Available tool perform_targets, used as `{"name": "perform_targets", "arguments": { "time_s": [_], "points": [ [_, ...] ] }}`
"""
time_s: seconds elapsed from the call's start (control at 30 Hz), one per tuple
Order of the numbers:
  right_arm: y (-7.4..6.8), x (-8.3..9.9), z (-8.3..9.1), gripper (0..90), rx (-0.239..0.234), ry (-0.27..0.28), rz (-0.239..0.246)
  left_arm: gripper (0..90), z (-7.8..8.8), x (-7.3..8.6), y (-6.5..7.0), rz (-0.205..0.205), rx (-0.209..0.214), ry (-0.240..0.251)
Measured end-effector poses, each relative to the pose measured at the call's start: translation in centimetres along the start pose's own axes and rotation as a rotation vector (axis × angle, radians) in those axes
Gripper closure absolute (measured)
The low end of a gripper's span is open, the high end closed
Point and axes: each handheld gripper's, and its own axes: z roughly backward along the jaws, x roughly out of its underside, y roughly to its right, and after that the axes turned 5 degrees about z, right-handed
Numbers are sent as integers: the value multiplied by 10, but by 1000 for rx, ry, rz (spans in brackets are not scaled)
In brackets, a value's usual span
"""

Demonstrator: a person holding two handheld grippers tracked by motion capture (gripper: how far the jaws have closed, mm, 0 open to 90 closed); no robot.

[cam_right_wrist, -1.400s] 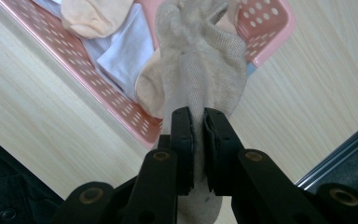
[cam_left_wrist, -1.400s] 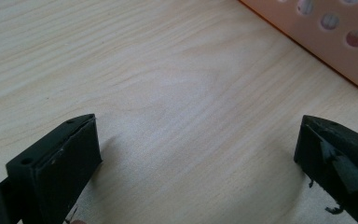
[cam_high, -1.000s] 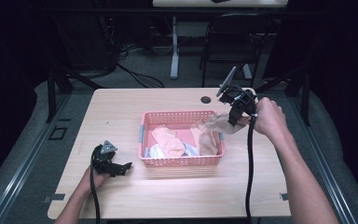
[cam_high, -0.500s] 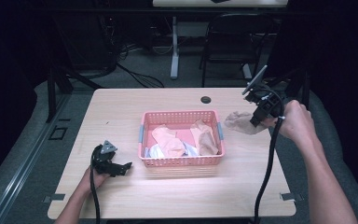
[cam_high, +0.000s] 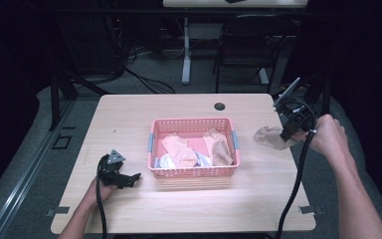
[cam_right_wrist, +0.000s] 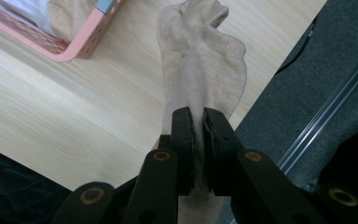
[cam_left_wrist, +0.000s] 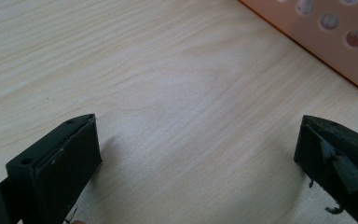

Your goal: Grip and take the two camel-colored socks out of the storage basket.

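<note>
Now my right gripper (cam_right_wrist: pixel 196 116) pinches one beige knit sock (cam_right_wrist: pixel 200 56) beside one pink plastic basket (cam_high: pixel 193 172); my left gripper (cam_left_wrist: pixel 196 154) rests wide open, empty.

Bright table (cam_high: pixel 129 119), dark surroundings; overhead glare near front edge; slightly soft.

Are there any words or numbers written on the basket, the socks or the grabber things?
None: no words, numbers or signs can be read.
The pink basket has only holes, the beige sock is plain, and the right gripper and left gripper show no lettering.
</note>
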Motion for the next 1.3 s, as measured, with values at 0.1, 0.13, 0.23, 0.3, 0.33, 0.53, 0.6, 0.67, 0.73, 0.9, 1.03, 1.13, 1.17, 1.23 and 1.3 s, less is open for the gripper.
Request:
{"name": "perform_targets", "arguments": {
  "time_s": [0.1, 0.13, 0.23, 0.3, 0.33, 0.53, 0.6, 0.67, 0.73, 0.9, 1.03, 1.13, 1.17, 1.23, 1.3],
  "points": [
    [3, 1, -20, 832, -14, -26, -10, 0, 0, 0, 0, 0, 0, 0],
    [3, 2, -27, 831, -24, -35, -13, 0, 0, 0, 0, 0, 0, 0],
    [4, 4, -51, 832, -47, -58, -24, 0, 0, 0, 0, 0, 0, 0],
    [5, 5, -66, 832, -61, -70, -32, 0, 0, 0, 0, 0, 0, 0],
    [5, 6, -71, 832, -67, -73, -33, 0, 0, 0, 0, -1, 0, 0],
    [7, 12, -100, 830, -113, -83, -61, 0, 0, 0, 0, -1, 0, 0],
    [7, 13, -105, 822, -126, -92, -63, 0, 0, 0, 0, -2, 0, 1],
    [7, 14, -108, 800, -139, -89, -71, 0, 0, 0, 0, 0, 0, 0],
    [7, 15, -108, 764, -135, -90, -75, 0, 0, 0, 0, -1, 0, 0],
    [7, 17, -107, 579, -147, -79, -79, 0, 0, 0, 0, -1, 0, 0],
    [7, 20, -99, 507, -141, -56, -76, 0, 0, 0, 0, -1, 0, 0],
    [6, 22, -93, 437, -138, -40, -73, 0, 0, 0, 0, -1, 0, 0],
    [6, 22, -91, 414, -140, -33, -75, 0, 0, 0, 0, -1, 0, 0],
    [6, 24, -85, 340, -123, -13, -77, 0, 0, 0, 0, 0, 0, 0],
    [6, 25, -80, 280, -118, 9, -85, 0, 0, 0, 0, 0, 0, 0]
  ]
}}
